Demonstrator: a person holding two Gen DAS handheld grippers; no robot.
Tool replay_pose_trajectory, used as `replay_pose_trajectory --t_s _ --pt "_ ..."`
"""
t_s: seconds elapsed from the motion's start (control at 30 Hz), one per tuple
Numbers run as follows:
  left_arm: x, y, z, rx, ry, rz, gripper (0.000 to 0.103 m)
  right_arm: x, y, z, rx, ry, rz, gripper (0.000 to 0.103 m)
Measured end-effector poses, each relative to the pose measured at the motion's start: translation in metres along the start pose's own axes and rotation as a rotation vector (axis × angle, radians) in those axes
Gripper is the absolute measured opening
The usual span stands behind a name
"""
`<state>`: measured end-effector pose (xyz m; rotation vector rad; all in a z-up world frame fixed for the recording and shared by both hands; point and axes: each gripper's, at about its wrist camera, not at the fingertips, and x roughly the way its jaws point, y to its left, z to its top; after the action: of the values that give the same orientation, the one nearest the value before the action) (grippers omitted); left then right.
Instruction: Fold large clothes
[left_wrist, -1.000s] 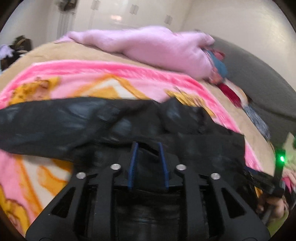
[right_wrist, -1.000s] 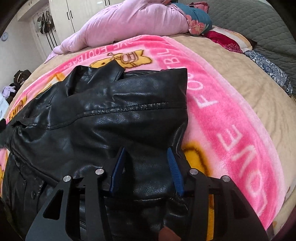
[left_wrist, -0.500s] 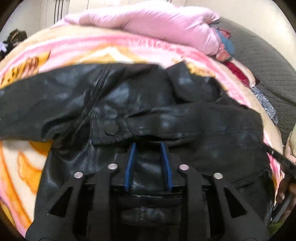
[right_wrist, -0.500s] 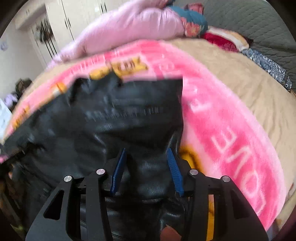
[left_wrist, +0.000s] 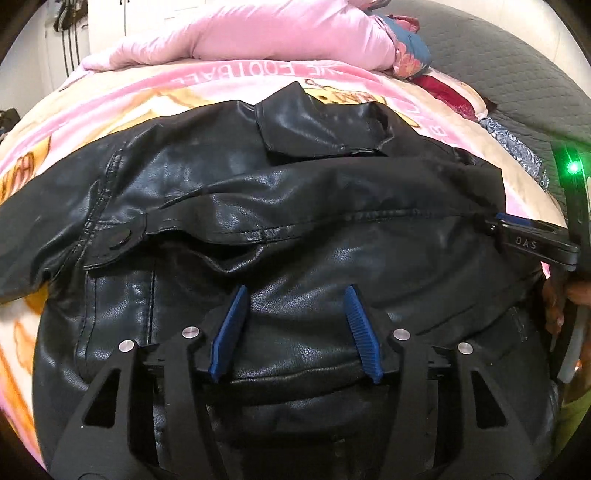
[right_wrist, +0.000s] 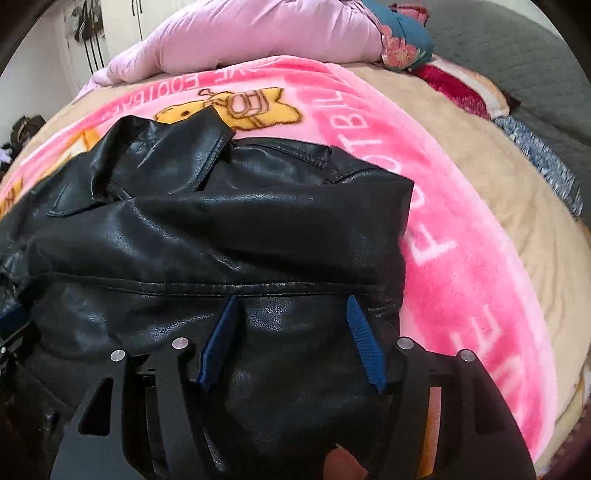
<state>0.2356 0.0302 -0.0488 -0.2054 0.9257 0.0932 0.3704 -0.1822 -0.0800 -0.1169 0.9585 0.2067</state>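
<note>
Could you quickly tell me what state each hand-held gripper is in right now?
Left hand-held gripper: open, holding nothing, fingers spread over the black leather jacket.
Right hand-held gripper: open, holding nothing, also over the jacket.

We see the jacket (left_wrist: 295, 206) spread on the blanket (right_wrist: 461, 236), beneath and ahead of both pairs of fingers. Its collar (right_wrist: 207, 147) lies beyond the right fingers (right_wrist: 364, 339), to their left. The blanket stretches off to their right. Behind the jacket, a bundled quilt (left_wrist: 280, 37) rests on the bed's far end.
</note>
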Motion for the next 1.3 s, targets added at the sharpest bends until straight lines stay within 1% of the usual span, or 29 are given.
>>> replay_pose_trajectory --t_s 0.1,0.17,0.2,0.27,0.3,0.33,0.4,0.47,0.53,0.67,0.77,0.83,0.9,0.93,0.97,1.0,1.03,1.07,1.17,1.2,1.3 --pt "-0.007 0.006 0.0 -0.029 -0.017 -0.023 0.048 -0.007 -0.002 -0.002 0.004 -0.031 0.018 0.062" --pt "-0.018 0.008 -0.001 -0.052 -0.039 -0.046 0.052 -0.021 -0.002 -0.003 0.015 -0.059 0.045 0.064" --pt "-0.022 0.009 -0.001 -0.062 -0.046 -0.048 0.058 -0.028 -0.001 -0.003 0.017 -0.071 0.073 0.065" --pt "-0.028 0.01 -0.001 -0.069 -0.057 -0.046 0.06 -0.046 0.002 -0.007 0.016 -0.104 0.149 0.067" --pt "-0.031 0.011 -0.001 -0.072 -0.063 -0.042 0.06 -0.053 0.007 -0.008 0.012 -0.111 0.169 0.07" --pt "-0.034 0.011 -0.001 -0.075 -0.064 -0.04 0.061 -0.057 0.01 -0.009 0.004 -0.116 0.192 0.071" --pt "-0.039 0.013 -0.002 -0.079 -0.068 -0.039 0.068 -0.065 0.018 -0.015 -0.024 -0.109 0.241 0.072" --pt "-0.043 0.015 -0.004 -0.076 -0.075 -0.029 0.069 -0.07 0.028 -0.024 -0.05 -0.087 0.271 0.072" --pt "-0.043 0.017 -0.006 -0.08 -0.071 -0.02 0.069 -0.068 0.038 -0.03 -0.072 -0.052 0.267 0.072" --pt "-0.04 0.024 -0.009 -0.099 -0.054 -0.04 0.069 -0.048 0.05 -0.041 -0.109 0.038 0.193 0.072" --pt "-0.036 0.023 -0.01 -0.091 -0.037 -0.041 0.069 -0.039 0.052 -0.046 -0.095 0.053 0.184 0.072" --pt "-0.041 0.024 -0.01 -0.102 -0.05 -0.05 0.07 -0.044 0.053 -0.047 -0.096 0.028 0.172 0.072" --pt "-0.048 0.026 -0.011 -0.111 -0.068 -0.069 0.075 -0.052 0.052 -0.048 -0.083 0.012 0.169 0.073" --pt "-0.053 0.028 -0.012 -0.115 -0.074 -0.073 0.076 -0.058 0.05 -0.047 -0.073 -0.003 0.18 0.078" --pt "-0.056 0.029 -0.014 -0.116 -0.079 -0.072 0.077 -0.067 0.047 -0.046 -0.055 -0.029 0.206 0.081" --pt "-0.059 0.031 -0.015 -0.115 -0.084 -0.066 0.078 -0.073 0.045 -0.046 -0.041 -0.047 0.222 0.085" --pt "-0.062 0.032 -0.016 -0.116 -0.086 -0.062 0.079 -0.081 0.044 -0.046 -0.029 -0.07 0.231 0.091" --pt "-0.065 0.033 -0.018 -0.12 -0.089 -0.061 0.082 -0.087 0.044 -0.046 -0.026 -0.087 0.228 0.093" --pt "-0.074 0.038 -0.021 -0.126 -0.102 -0.065 0.088 -0.101 0.044 -0.049 -0.018 -0.121 0.223 0.095" --pt "-0.077 0.04 -0.021 -0.126 -0.105 -0.059 0.094 -0.104 0.045 -0.05 -0.011 -0.124 0.229 0.095" --pt "-0.083 0.044 -0.023 -0.136 -0.111 -0.055 0.094 -0.112 0.049 -0.056 -0.004 -0.131 0.231 0.096"
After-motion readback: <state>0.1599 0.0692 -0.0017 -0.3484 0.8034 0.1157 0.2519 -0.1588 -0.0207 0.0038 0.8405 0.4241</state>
